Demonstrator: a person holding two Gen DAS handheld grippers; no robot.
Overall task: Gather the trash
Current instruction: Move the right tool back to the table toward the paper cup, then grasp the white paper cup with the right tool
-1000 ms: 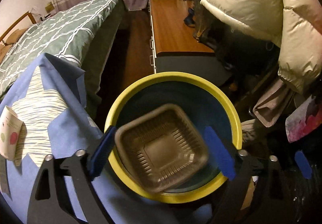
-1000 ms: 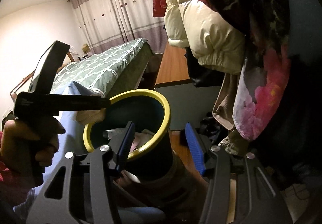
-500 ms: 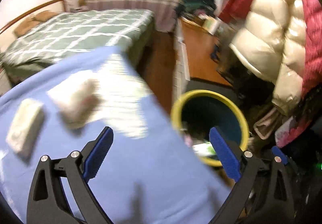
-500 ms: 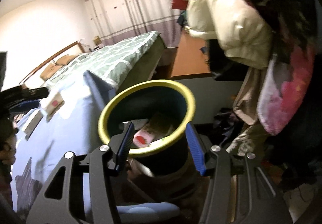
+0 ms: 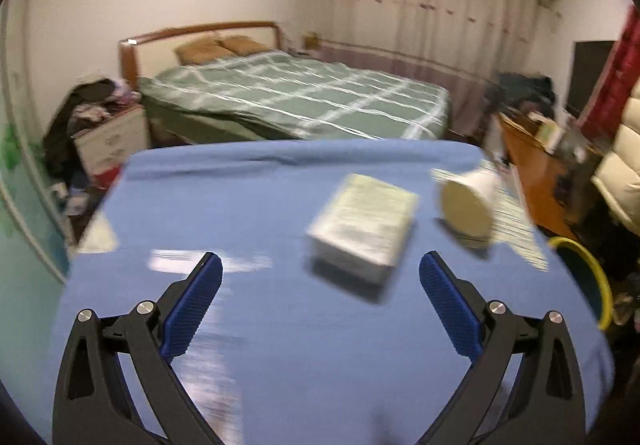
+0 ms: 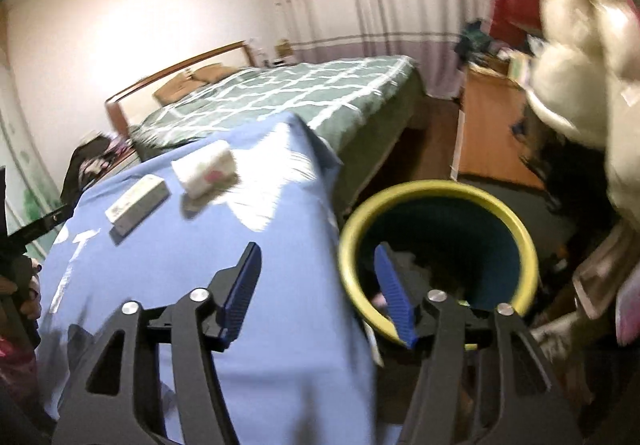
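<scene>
Box: a pale flat box (image 5: pixel 362 227) is seen lying on the blue-covered surface (image 5: pixel 280 345), just ahead of the left hand-held gripper and apart from its pads; it is blurred.
Cup: a white paper cup (image 5: pixel 470 205) is laid on its side to the right of the box, near the surface's right edge.
Bin: a dark bin with a yellow rim (image 6: pixel 438 257) is stood beside the surface, below its edge; dim, blurred contents are seen inside.
Left hand-held gripper (image 5: pixel 320 299): held over the surface, tilted downward; its jaws have just been opening and are spread wide, with nothing between them.
Right hand-held gripper (image 6: pixel 318 291): pointed down across the surface's edge and the bin's rim; its jaws have just been opening to a middling gap, nothing gripped.
Right view only: the bin's inside and a pink mark on the cup (image 6: pixel 206 169) are shown.
Left view only: only a sliver of the bin is shown; the bed (image 5: pixel 296 97) is seen beyond.
</scene>
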